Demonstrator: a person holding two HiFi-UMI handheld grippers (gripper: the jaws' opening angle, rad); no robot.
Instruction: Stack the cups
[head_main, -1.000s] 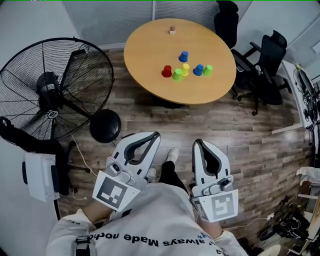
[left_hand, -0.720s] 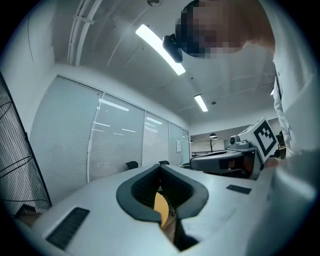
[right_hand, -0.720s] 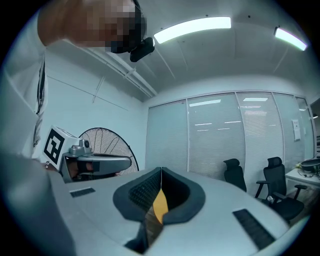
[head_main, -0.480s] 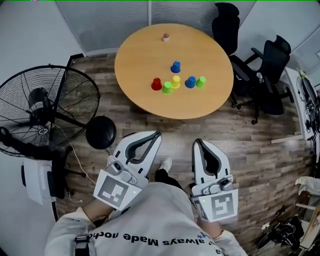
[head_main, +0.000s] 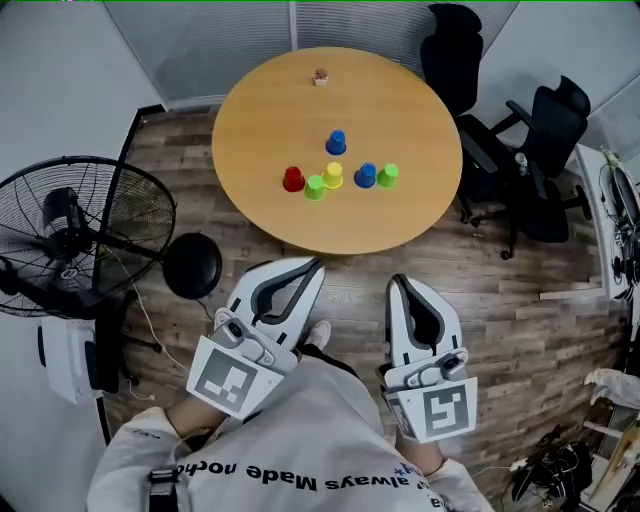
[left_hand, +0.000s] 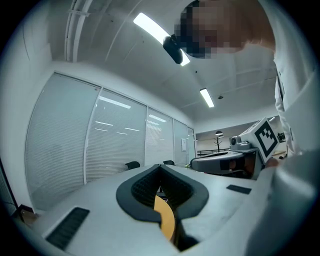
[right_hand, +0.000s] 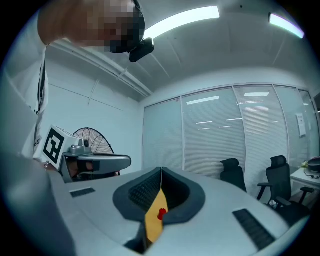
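Note:
Several small cups stand upside down near the middle of a round wooden table (head_main: 420, 215): a red cup (head_main: 293, 179), a green cup (head_main: 315, 187), a yellow cup (head_main: 333, 176), a blue cup (head_main: 365, 176) and a second green cup (head_main: 388, 176) in a loose row, with another blue cup (head_main: 336, 142) behind them. My left gripper (head_main: 317, 264) and right gripper (head_main: 396, 282) are held close to my body, well short of the table, both shut and empty. In the right gripper view the red cup (right_hand: 161, 214) shows through the slit below the right gripper (right_hand: 161, 169). The left gripper (left_hand: 161, 165) points the same way.
A large black floor fan (head_main: 70, 235) stands at the left, with its round base (head_main: 192, 265) and a white box (head_main: 65, 355) nearby. Two black office chairs (head_main: 540, 130) stand right of the table. A small brown object (head_main: 321, 76) sits at the table's far side. Wooden floor lies between me and the table.
The head view has shifted: table and cups slid left and slightly down, and the fan slid left and looks smaller. Both grippers kept their place in the view and stayed shut.

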